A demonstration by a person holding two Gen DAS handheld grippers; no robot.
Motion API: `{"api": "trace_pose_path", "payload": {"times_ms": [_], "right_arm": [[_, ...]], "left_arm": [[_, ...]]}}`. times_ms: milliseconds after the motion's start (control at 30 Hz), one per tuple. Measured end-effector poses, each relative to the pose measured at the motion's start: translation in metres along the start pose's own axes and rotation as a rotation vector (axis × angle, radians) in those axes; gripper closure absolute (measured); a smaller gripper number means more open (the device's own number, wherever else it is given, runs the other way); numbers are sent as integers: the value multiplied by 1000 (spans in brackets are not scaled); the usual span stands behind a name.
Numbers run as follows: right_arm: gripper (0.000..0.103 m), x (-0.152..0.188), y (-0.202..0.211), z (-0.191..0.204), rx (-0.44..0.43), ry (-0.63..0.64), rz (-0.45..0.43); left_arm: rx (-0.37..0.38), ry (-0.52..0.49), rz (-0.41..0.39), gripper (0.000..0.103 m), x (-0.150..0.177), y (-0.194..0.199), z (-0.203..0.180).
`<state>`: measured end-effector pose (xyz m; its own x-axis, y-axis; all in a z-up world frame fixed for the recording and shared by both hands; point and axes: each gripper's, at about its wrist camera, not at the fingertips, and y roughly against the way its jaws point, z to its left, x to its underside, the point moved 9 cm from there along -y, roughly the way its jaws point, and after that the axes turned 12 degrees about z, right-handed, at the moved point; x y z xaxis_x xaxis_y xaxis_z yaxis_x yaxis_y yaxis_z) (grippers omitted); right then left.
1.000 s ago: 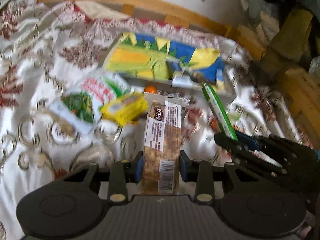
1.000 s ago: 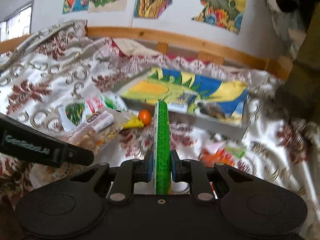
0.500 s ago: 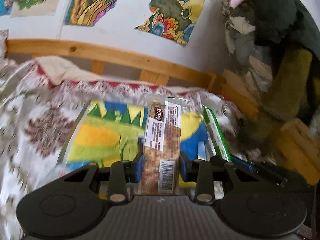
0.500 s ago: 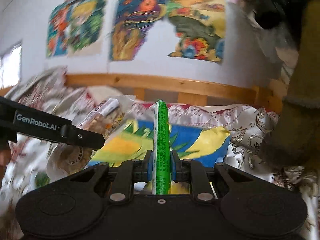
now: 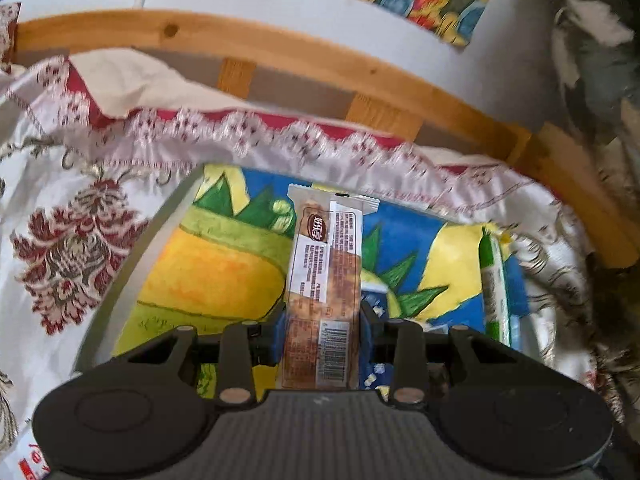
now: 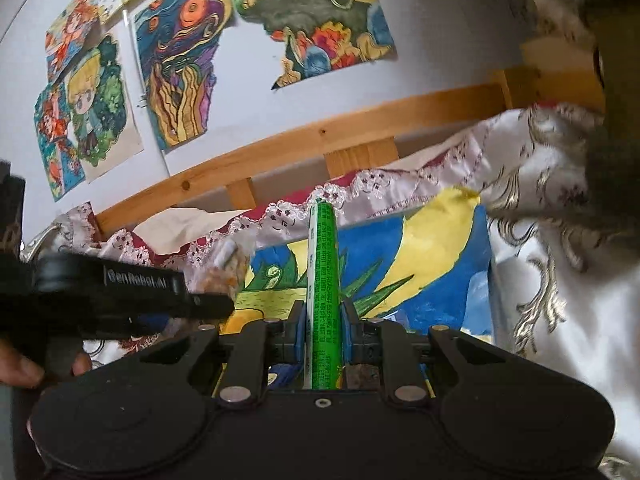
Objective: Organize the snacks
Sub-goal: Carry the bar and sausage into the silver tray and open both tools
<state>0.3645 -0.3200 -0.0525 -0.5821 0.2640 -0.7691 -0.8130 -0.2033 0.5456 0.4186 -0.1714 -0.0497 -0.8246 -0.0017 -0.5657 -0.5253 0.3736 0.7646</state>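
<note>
A: Left gripper clamping the base of a cereal bar, hanging over the painted box near its middle; right gripper pinching a thin green stick pack toward the box's right edge.

B: Risking a slip: gripping only the slick wrapper ends. Possibly knocking together too, crowding side by side over one box.

A: Reading "GenRobot.AI" along the left gripper's side. Bar label and barcode blurring; stick print too small.
</note>
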Motion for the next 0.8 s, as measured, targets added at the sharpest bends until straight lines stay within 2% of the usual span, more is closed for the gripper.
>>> {"api": "trace_pose_path", "payload": {"times_ms": [200,400,667,733,800], "right_arm": [[84,6,-17,-1,6,-25,43],[84,14,-29,-8,68,-17,102],[79,16,-26,-13,75,-29,97],[74,15,-23,-13,74,-29,95],[67,14,-17,-12,85,-30,87]], "left_arm": [[-29,-6,56,64,11,-19,2],[-59,-27,71,64,17,-25,0],[-81,-14,76,62,21,-28,3],[-89,-7,73,57,19,-25,4],[-79,8,53,45,15,-16,4]]}}
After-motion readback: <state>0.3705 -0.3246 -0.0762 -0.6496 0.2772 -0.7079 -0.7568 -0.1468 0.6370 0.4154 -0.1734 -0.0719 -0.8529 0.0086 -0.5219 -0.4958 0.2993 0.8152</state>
